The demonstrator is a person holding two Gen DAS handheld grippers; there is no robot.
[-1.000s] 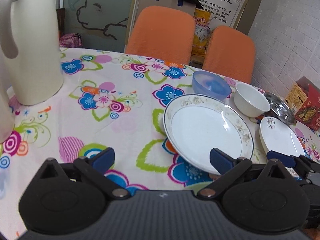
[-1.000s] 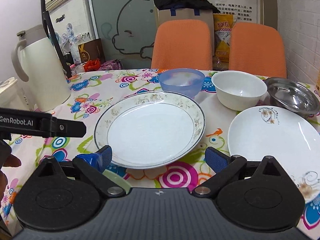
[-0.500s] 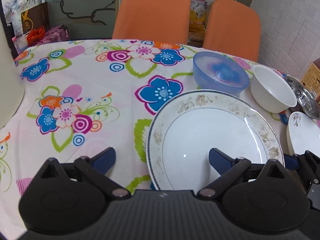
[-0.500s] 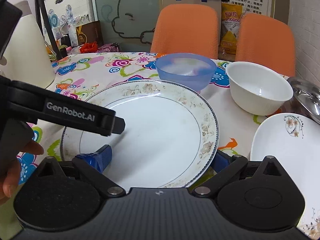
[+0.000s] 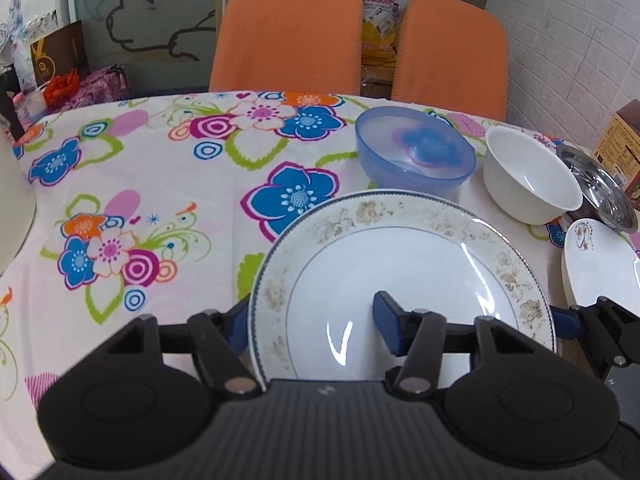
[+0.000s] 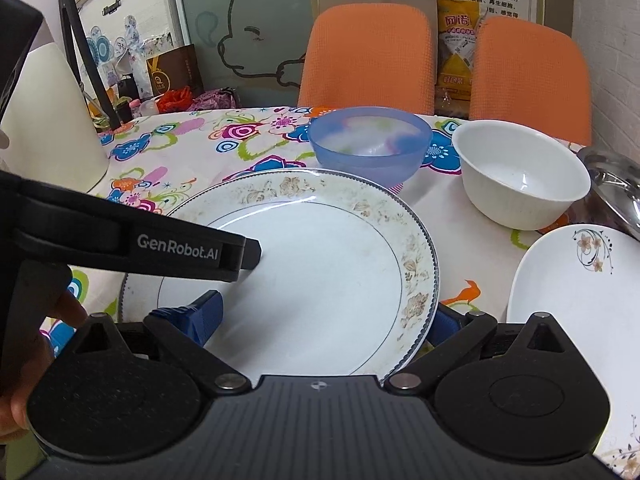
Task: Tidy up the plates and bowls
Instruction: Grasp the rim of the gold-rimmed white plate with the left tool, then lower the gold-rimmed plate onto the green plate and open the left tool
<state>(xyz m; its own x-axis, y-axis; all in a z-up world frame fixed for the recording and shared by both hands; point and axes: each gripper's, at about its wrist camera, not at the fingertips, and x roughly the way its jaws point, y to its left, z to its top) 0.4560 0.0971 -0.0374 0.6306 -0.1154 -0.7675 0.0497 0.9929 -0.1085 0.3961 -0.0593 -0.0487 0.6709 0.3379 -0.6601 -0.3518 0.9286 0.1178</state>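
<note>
Two orange chairs (image 5: 288, 36) behind floral tablecloth (image 5: 160, 184)

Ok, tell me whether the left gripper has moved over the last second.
Yes. The left gripper has advanced toward the orange chairs, and its fingers now straddle the left rim of the floral-rimmed plate. The blue bowl looms nearer.
</note>
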